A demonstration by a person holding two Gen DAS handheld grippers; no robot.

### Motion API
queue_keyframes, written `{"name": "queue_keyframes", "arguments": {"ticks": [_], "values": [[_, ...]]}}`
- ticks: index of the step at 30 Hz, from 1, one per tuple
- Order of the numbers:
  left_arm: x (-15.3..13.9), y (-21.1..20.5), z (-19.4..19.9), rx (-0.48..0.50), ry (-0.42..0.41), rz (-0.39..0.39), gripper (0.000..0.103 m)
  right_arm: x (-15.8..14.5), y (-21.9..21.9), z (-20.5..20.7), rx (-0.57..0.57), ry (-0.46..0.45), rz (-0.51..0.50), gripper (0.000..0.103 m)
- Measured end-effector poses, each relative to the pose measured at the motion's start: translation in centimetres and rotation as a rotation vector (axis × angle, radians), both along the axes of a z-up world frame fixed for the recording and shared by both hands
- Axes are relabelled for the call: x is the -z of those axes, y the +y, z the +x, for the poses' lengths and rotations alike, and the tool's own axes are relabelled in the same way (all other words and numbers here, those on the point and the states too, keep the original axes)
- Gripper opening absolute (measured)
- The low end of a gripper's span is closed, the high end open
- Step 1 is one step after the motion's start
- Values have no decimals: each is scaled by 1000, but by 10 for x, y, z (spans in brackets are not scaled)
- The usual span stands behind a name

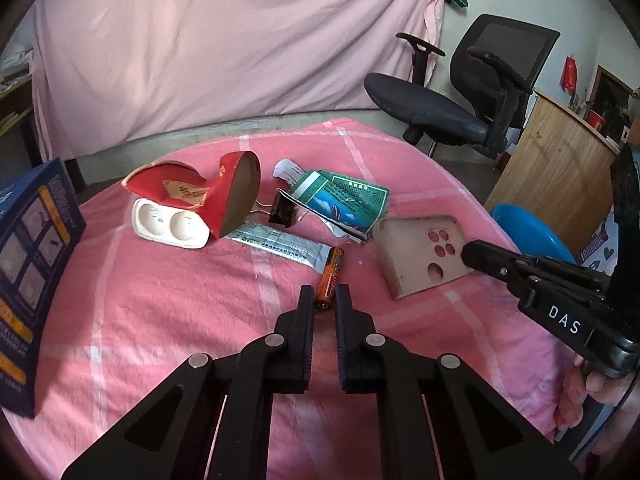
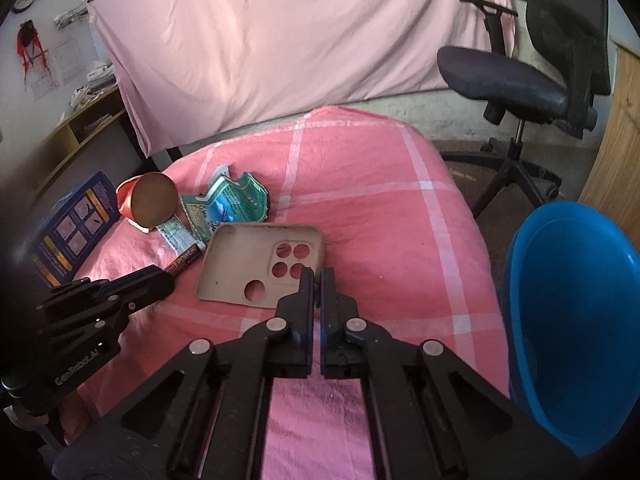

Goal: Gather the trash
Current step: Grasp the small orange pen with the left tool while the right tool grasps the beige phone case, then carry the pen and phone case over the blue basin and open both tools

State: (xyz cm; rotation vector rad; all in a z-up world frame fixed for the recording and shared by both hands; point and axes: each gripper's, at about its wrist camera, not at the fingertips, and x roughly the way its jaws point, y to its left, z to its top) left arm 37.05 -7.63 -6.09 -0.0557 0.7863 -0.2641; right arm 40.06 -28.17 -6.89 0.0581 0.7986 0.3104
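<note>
Left wrist view: my left gripper (image 1: pixel 324 300) straddles one orange-black battery (image 1: pixel 330 278), unclenched; my right gripper (image 2: pixel 319 280) pinches one beige phone case's (image 2: pixel 240 264) edge.

A pale pink sheet (image 1: pixel 200 48) hangs across the far wall, with a black office chair (image 1: pixel 472 92) and wooden cabinet (image 1: pixel 556 176) at right.
</note>
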Motion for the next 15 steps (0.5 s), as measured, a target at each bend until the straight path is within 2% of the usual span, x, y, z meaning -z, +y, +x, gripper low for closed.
{"name": "queue_keyframes", "arguments": {"ticks": [3, 8, 11, 15], "values": [[-7, 0, -15, -31, -42, -9, 7, -9, -4, -9, 3, -61, 10, 15], [-25, -6, -40, -65, -133, -38, 7, -30, -16, -34, 36, -214, 6, 15], [-38, -15, -53, -67, -197, -44, 7, -46, -26, -53, 69, -338, 0, 15], [-55, -32, -63, -50, -262, -34, 7, -60, -42, -69, 122, -440, 16, 15]]}}
